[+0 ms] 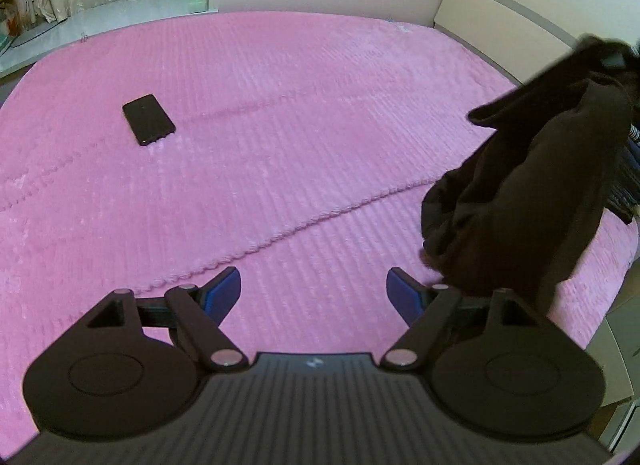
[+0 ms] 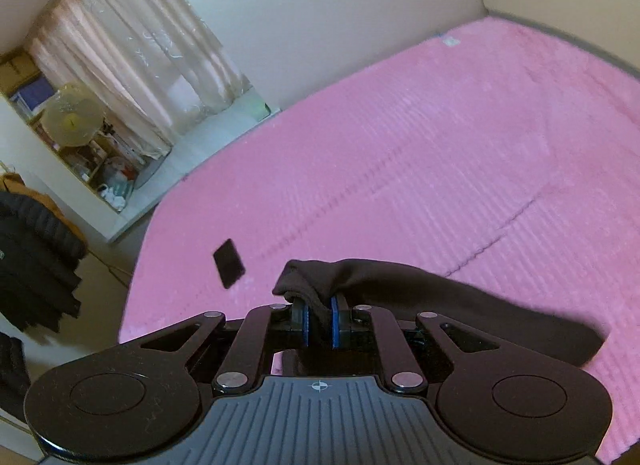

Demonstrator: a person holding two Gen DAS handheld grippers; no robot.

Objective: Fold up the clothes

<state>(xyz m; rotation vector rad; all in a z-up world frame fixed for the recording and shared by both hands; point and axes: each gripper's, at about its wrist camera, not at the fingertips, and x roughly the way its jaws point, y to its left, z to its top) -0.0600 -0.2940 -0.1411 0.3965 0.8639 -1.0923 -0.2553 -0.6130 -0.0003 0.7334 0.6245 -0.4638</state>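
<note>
A dark brown garment [image 1: 532, 193] hangs in the air over the right side of the pink bed [image 1: 280, 125], held from above. My right gripper [image 2: 319, 319] is shut on an edge of the same garment [image 2: 420, 289], which drapes off to its right. It shows at the top of the cloth in the left wrist view [image 1: 612, 61]. My left gripper [image 1: 314, 297] is open and empty, low over the bed, with the hanging cloth just right of its right finger.
A black phone [image 1: 149, 119] lies on the bed's left part; it also shows in the right wrist view [image 2: 229, 263]. A headboard [image 1: 500, 13] stands at the far right. Curtains [image 2: 132, 65], shelves and dark hanging clothes [image 2: 36, 261] are beyond the bed's left side.
</note>
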